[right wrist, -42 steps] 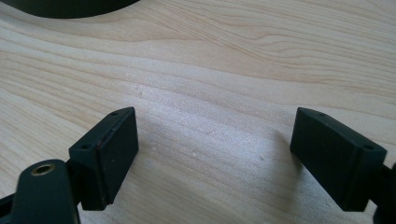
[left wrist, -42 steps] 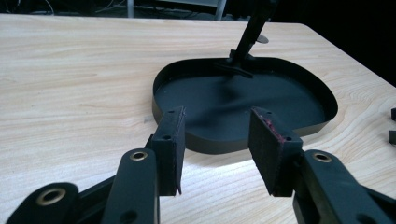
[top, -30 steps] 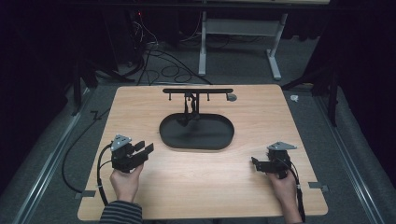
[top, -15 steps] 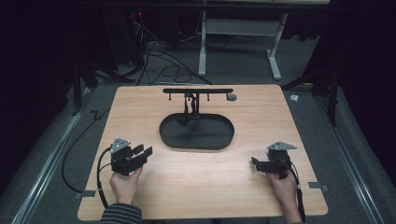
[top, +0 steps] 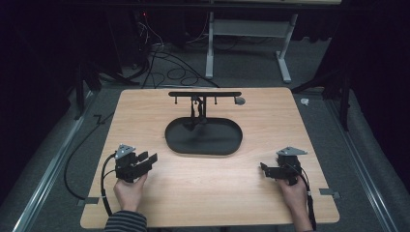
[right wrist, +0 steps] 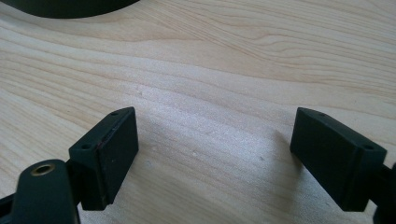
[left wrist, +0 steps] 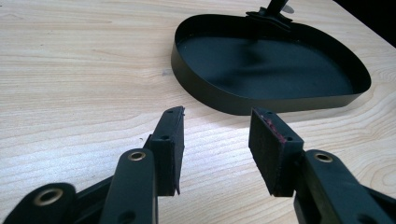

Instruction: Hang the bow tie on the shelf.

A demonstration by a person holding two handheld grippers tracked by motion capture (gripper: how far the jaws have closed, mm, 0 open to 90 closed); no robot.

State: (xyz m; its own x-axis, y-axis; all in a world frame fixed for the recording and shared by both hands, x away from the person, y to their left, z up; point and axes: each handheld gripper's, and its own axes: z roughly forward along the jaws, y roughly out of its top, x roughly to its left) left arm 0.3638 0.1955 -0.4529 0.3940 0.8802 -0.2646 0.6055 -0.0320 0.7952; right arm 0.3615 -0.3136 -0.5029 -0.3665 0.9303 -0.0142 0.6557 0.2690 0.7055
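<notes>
Tongs both released and empty: we rest left tongs point(top: 147, 162) and right tongs point(top: 267, 169) on the tabletop point(top: 145, 111), aimed toward the central tray point(top: 203, 151), ready to reach.

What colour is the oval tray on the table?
Black tray, matte, seen best in the left gripper view.

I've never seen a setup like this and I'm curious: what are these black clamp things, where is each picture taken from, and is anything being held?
A person holds a hand-operated clamp in each hand: the left gripper and the right gripper. The high view looks down on the wooden table. The two close-up views come from cameras riding on the grippers, looking along their black jaws. In the table's middle sits a black oval tray with a T-shaped stand rising from its far end. Both grippers are open and empty.
</notes>
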